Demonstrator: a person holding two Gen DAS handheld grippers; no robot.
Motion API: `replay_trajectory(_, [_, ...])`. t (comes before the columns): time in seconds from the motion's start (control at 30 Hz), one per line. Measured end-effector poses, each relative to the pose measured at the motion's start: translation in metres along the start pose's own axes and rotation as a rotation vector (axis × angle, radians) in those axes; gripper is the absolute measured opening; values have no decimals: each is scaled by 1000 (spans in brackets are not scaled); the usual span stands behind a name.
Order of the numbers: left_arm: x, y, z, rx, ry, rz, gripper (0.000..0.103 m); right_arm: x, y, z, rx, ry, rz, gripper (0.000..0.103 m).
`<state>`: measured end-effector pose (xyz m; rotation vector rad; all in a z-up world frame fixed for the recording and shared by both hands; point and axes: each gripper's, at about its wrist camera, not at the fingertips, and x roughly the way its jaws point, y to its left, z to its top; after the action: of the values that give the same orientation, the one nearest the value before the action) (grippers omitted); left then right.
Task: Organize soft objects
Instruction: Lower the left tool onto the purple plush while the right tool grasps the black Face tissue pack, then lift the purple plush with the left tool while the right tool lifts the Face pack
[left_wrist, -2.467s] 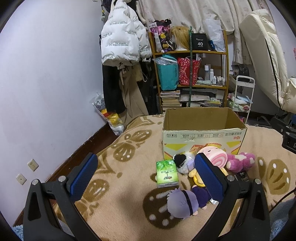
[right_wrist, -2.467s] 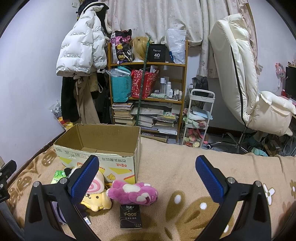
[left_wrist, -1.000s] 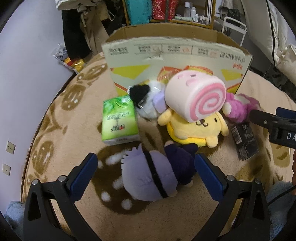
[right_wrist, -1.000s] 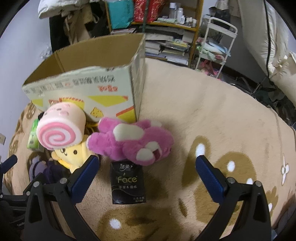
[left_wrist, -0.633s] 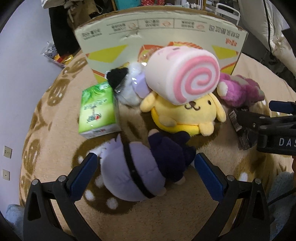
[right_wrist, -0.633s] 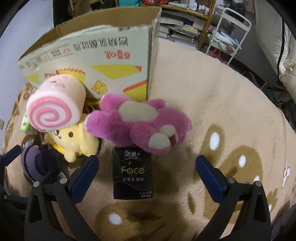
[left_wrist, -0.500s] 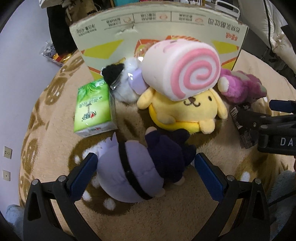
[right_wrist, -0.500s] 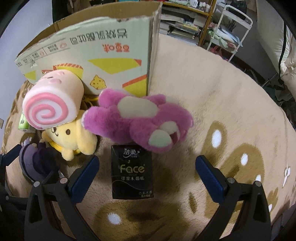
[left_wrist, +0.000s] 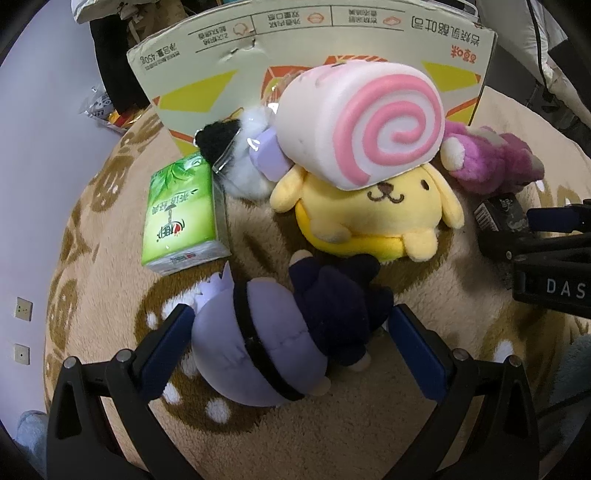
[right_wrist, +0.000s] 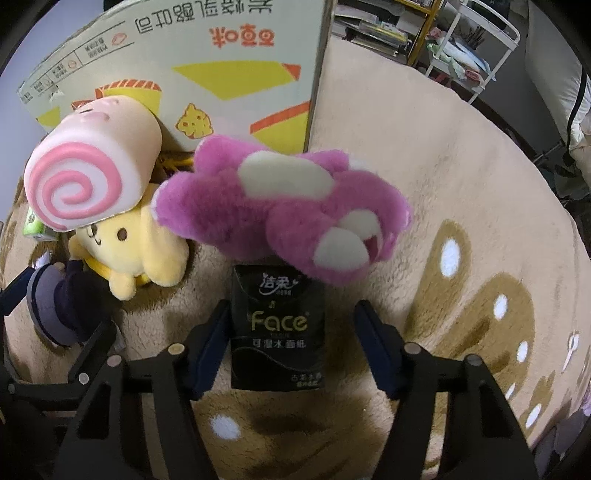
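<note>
A purple-haired doll (left_wrist: 258, 343) in dark clothes lies on the beige blanket (left_wrist: 332, 424). My left gripper (left_wrist: 291, 350) points down and stands open, with one finger on each side of the doll. Behind it a pink swirl roll cushion (left_wrist: 362, 122) rests on a yellow dog plush (left_wrist: 376, 210). A black "Face" tissue pack (right_wrist: 279, 332) lies between the fingers of my right gripper (right_wrist: 291, 314). Its jaws are closing: the left pad is at the pack's edge, the right pad still apart. A pink bear plush (right_wrist: 280, 210) lies just beyond the pack.
An open cardboard box (left_wrist: 314, 33) stands behind the toys. A green tissue pack (left_wrist: 181, 214) and a small black-and-white plush (left_wrist: 236, 158) lie at the left. A wall with sockets (left_wrist: 24, 308) runs along the left. A white trolley (right_wrist: 476, 22) stands far right.
Both grippers have tilted down and sunk toward the blanket. The left now straddles the purple-haired doll. The right jaws have narrowed around the black tissue pack.
</note>
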<state>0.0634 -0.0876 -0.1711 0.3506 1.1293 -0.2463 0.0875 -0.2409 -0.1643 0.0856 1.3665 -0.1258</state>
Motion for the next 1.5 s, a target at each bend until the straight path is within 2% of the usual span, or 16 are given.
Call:
replay_trajectory(0.2, [1,-5,-3,32,3,53,97,0,-2,0,-2,-1,14,60])
replay_trajectory(0.4, [0,0,-2,14,11,32,93,-2,6,-6,-13,3,18,51])
replay_trajectory(0.67, [-1,2,-4,7,-14,23,93,-10,14,-9,-22,-18,29,50])
replay_trajectory(0.87, [-10,15,-1,-59,-31,-10,93,-33,24,-11,-82,-106,48,49])
replay_trajectory(1.0, [-25,27,3,-102,-84,6,93,-51,34,-15,-116,-175,55,49])
replay_trajectory(1.17, [-41,34,5,-107,-148,40,93,-73,42,-20,-134,-266,57,49])
replay_trajectory(1.5, [-92,48,6,-132,-358,124,93,-111,38,-24,-137,-448,44,49])
